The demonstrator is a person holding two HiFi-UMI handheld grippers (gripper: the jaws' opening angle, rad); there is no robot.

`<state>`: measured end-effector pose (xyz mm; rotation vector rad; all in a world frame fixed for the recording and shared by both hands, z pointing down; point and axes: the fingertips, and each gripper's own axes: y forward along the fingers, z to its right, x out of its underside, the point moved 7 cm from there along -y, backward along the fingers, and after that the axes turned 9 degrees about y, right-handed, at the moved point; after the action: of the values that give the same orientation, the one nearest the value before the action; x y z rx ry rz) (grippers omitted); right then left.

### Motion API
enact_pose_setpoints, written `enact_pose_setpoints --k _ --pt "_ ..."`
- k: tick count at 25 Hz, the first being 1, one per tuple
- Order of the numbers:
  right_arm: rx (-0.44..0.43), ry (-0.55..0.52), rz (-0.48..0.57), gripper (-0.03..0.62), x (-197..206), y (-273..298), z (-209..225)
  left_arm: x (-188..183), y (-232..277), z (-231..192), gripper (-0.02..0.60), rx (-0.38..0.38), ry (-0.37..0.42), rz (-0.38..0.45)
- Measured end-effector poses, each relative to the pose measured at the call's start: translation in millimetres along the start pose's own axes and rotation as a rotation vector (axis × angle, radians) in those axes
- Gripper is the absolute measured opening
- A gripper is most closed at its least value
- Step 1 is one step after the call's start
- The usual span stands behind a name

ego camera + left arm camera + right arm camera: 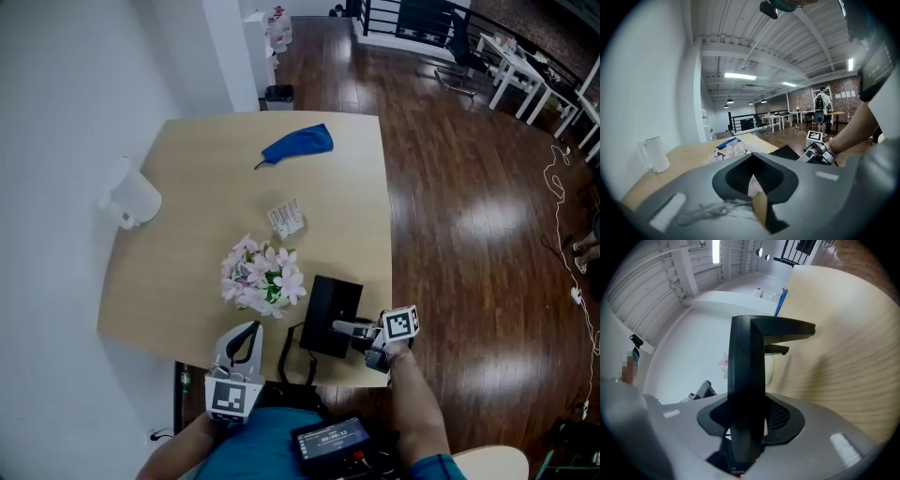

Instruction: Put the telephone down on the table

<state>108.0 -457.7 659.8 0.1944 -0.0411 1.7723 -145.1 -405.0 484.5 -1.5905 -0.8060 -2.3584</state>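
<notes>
The black telephone [330, 314] is at the front right part of the tan table [187, 178], and its base looks to be on or just above the tabletop. My right gripper [349, 328] reaches in from the right, shut on the phone's edge. In the right gripper view the telephone [747, 380] stands as a dark slab between the jaws of the right gripper [749, 417]. My left gripper [247, 328] hovers at the table's front edge, left of the phone, jaws together and holding nothing. The left gripper view shows its tips [751, 157] meeting, the telephone [787, 152] and the right gripper [815, 151].
A bunch of pink and white flowers [262, 275] lies just left of the phone. Farther back are a small printed packet [286, 217], a blue cloth [298, 144] and a white kettle [131, 199] at the left edge. A black cable [286, 354] hangs off the front edge.
</notes>
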Motion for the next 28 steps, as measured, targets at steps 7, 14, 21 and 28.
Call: enact_pose_setpoints --k 7,14,21,28 --pt "0.019 0.024 0.002 0.150 -0.5 2.2 12.7 -0.9 -1.0 -3.0 0.011 -0.017 -0.010 -0.016" --pt "0.125 0.097 0.035 0.164 -2.4 -2.8 20.6 3.9 -3.5 -2.7 0.011 -0.033 -0.004 -0.026" --pt "0.285 0.173 0.080 0.221 0.1 -12.2 22.4 1.1 -2.2 3.0 0.011 -0.021 -0.015 -0.029" --pt "0.539 0.188 0.091 0.265 1.1 -17.6 11.0 4.7 -1.4 3.2 0.011 0.006 -0.026 -0.006"
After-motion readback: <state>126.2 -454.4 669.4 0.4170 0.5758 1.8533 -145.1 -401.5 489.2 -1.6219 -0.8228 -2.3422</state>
